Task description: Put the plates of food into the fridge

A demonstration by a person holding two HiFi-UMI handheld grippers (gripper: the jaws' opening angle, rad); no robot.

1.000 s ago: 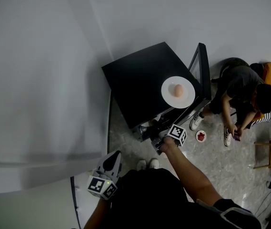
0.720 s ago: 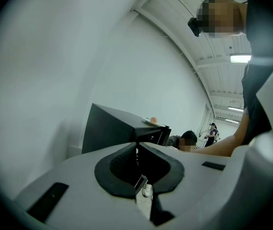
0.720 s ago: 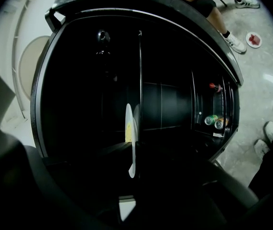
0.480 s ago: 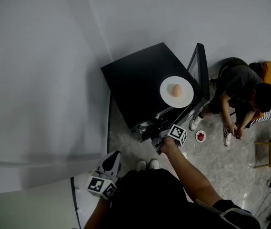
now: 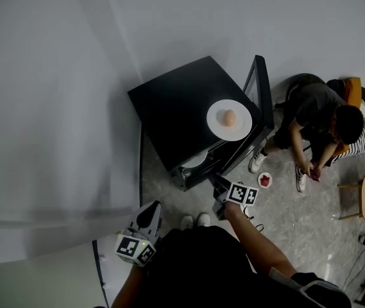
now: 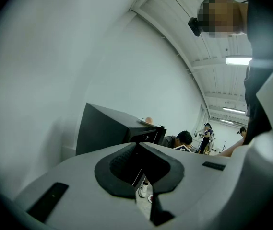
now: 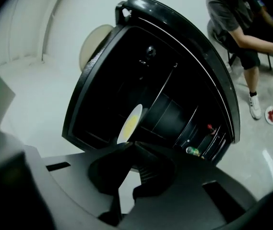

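From overhead, the black fridge stands against the wall with its fridge door swung wide open. A white plate rests on the fridge's top near the door side, with a pale, egg-shaped piece of food on it. The rim of a second plate peeks out from inside the fridge. On the floor, just beyond the door, lies a small plate of red food, near the feet of a seated person. The right gripper is held out in front of the open fridge. The left gripper hangs back by the holder's side, well apart from everything.

Along the left gripper, its fingers are clenched together at the tips with nothing between them. Past them the fridge shows side-on, the white plate on top just visible with its food.

Along the right gripper, the picture is tilted. The fridge gapes open, and the second plate lies on a shelf inside, carrying something yellow. Small bottles sit in the door's racks. The fingers have just been closing and now sit pressed together, holding nothing, just short of the fridge's opening. The white plate up top shows past the fridge's edge, and the small plate of red food lies far off on the floor.
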